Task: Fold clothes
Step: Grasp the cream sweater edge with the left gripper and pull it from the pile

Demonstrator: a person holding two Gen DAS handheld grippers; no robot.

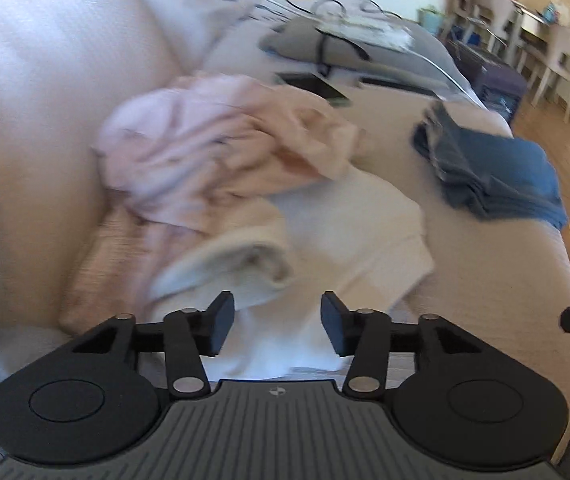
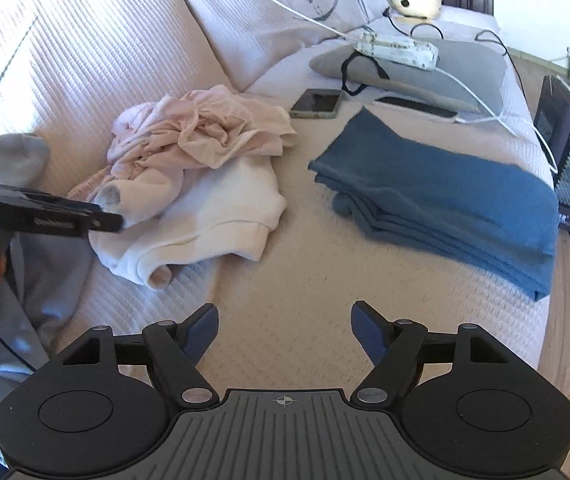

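The clothes lie on a sofa seat [image 2: 293, 292] covered in a pale quilted throw. A folded blue garment [image 2: 445, 208] sits near the front edge of the seat, toward its right end. The unfolded pile lies against the backrest [image 2: 65, 60], well apart from the blue one: a crumpled pink garment [image 2: 201, 132] resting on top of a white sweatshirt [image 2: 221, 208]. A grey garment [image 2: 17, 160] lies at the left end. Two phones and a power strip lie at the far end of the seat, clear of the work area.

The left gripper [image 1: 277, 328] hangs over the white sweatshirt with its fingers partly open; the white cloth shows between them, but the pads are not pressing on it and nothing is held. The right gripper [image 2: 285, 332] hovers over the bare middle of the seat, fingers spread wide and empty.

The step in hand appears to be picking the next garment from the pile.

1. Take one garment only. The pink one overlaps the white, so grasp the white hem at an exposed edge, or lift the pink one off first.
2. Close on a single layer near a corner or hem.
3. Bring the right gripper to a matching corner.
4. Spread the garment on the bare middle of the seat, clear of the blue one, before folding.
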